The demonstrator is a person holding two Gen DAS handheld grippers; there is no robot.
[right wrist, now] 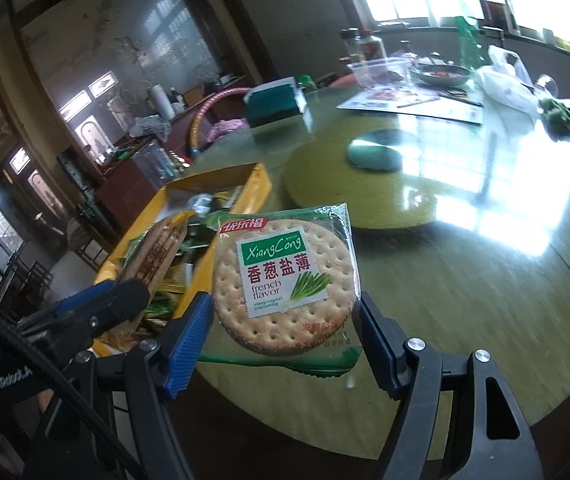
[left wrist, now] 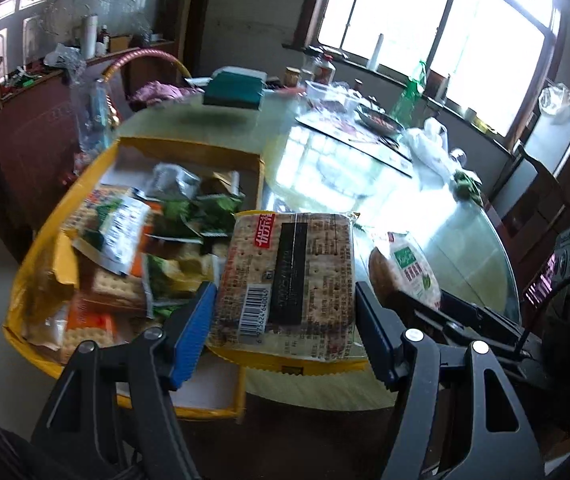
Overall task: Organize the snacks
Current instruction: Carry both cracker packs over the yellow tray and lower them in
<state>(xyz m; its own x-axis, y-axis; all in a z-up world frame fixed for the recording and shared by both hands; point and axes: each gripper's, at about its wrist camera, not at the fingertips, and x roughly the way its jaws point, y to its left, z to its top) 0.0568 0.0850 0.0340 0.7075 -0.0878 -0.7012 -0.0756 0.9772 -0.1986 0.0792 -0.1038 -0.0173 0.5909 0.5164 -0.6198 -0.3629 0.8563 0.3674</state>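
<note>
From the left wrist camera, a round glass-topped table [left wrist: 425, 216] fills a room lit by a large window [left wrist: 437, 28]. A yellow cardboard box [left wrist: 37, 280] sits at the table's near edge, heaped with cracker packets. Beyond the box lie a teal tissue box [left wrist: 234, 90], a clear plastic container [left wrist: 331, 94] and a green bottle [left wrist: 409, 94]. The left gripper [left wrist: 284, 312] has its fingers clamped on either side of a square cracker pack [left wrist: 289, 276], held over the box's right wall. Just right of the box, the right gripper's round packet shows edge-on.

From the right wrist camera, the same table [right wrist: 465, 264] carries a yellow turntable [right wrist: 345, 184] beyond the box [right wrist: 259, 184]. The right gripper [right wrist: 284, 312] has its blue pads [right wrist: 189, 336] pressed against a round scallion cracker packet [right wrist: 285, 284], held above the table just right of the box. The left gripper [right wrist: 125, 296] appears over the box, gripping its pack [right wrist: 161, 256].
</note>
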